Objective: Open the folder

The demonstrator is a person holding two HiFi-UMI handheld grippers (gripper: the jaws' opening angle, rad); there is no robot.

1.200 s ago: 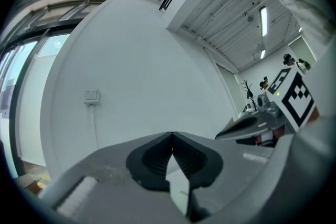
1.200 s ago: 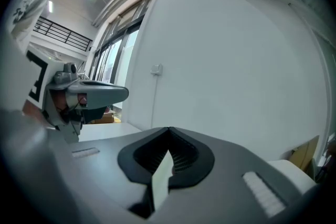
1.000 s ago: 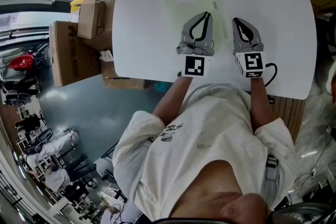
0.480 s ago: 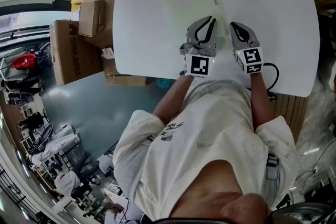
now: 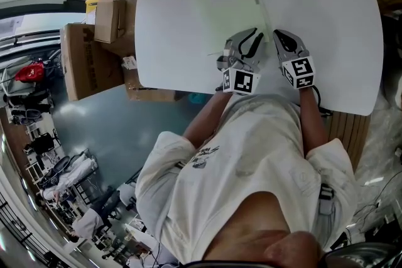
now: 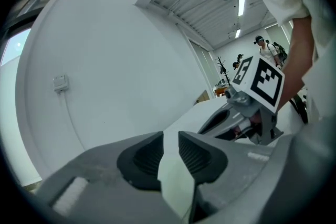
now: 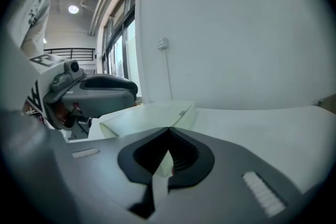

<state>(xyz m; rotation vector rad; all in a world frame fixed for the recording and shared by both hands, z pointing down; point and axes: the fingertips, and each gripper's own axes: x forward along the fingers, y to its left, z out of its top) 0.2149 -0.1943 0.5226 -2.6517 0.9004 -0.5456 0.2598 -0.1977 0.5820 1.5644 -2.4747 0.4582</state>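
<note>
Set at folder's (image 5: 229, 6) front edge for lifting the cover: left claw (image 5: 253, 36) just parting around it, right claw (image 5: 280, 34) clenched beside.

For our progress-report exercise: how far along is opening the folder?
Done: both grippers sit at the pale green translucent folder, closed on the white table. In hand: the left gripper, jaws just opening, straddles its edge; the right gripper is shut. Left: pinch and lift it open.

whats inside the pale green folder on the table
Nothing inside can be seen. The folder lies closed on the white table, and its pale green cover hides whatever it holds. Only the outside of the cover shows.
</note>
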